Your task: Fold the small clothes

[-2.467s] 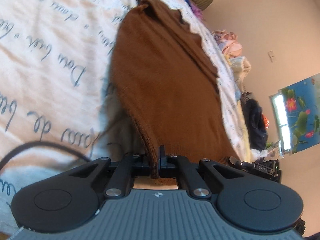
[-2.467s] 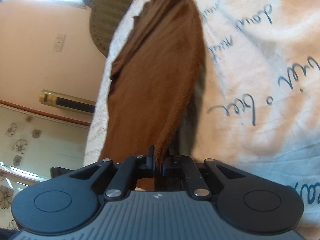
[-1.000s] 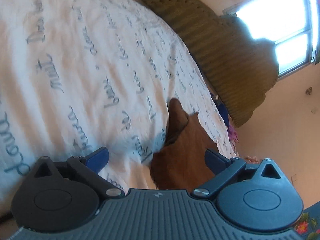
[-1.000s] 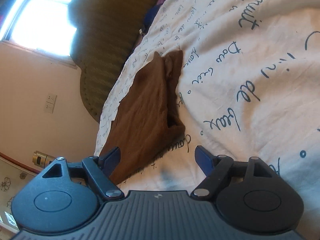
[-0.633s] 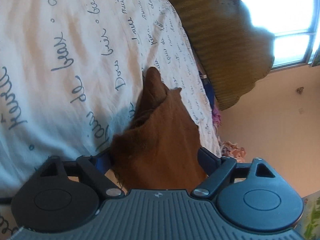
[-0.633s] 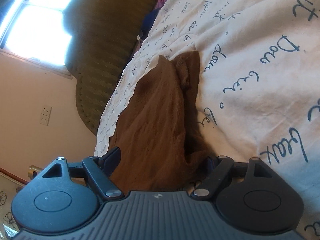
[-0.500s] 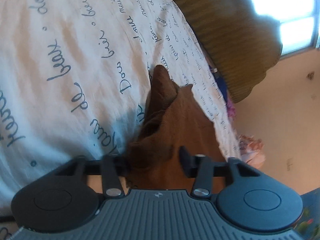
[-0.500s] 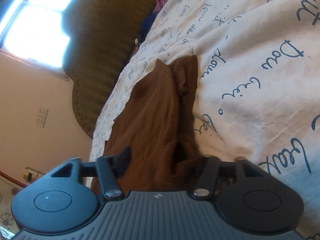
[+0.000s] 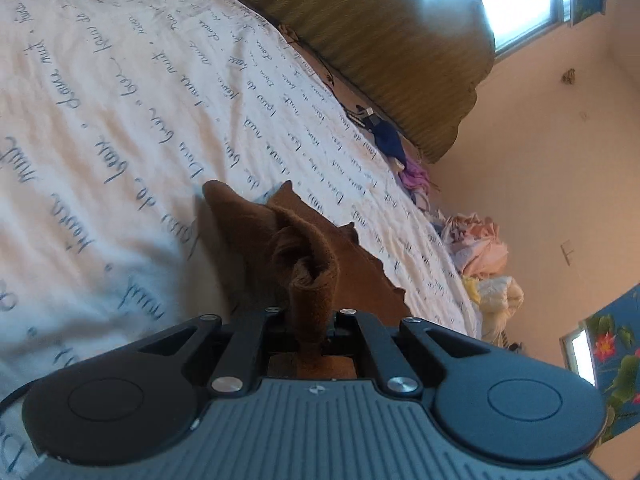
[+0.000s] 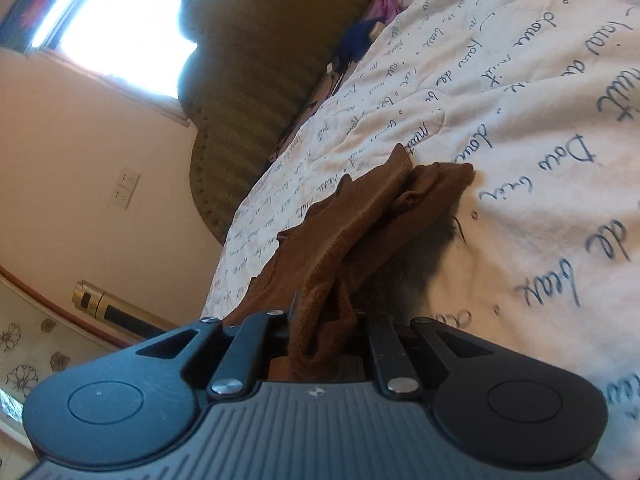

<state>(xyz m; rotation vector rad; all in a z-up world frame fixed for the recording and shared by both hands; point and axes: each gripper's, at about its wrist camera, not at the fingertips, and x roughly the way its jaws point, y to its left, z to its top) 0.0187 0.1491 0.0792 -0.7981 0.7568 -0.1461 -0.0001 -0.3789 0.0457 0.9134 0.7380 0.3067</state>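
A small brown knit garment point(image 9: 280, 236) lies on a white bedspread with blue script point(image 9: 120, 128). My left gripper point(image 9: 310, 320) is shut on a bunched edge of the garment, which rises in a fold between the jaws. In the right wrist view the same brown garment point(image 10: 360, 216) stretches away over the bedspread point(image 10: 540, 140). My right gripper point(image 10: 324, 320) is shut on its near edge, lifted a little off the bed. The fingertips of both grippers are hidden by cloth.
An olive padded headboard point(image 9: 380, 40) stands at the bed's far end below a bright window point(image 10: 120, 20). A pile of pink and pale clothes point(image 9: 480, 248) lies beyond the bed's edge. Blue and purple items point(image 9: 392, 144) lie near the headboard.
Both grippers were open over the garment's near edge one second ago. They have closed on it and lifted the edge, bunching the cloth.
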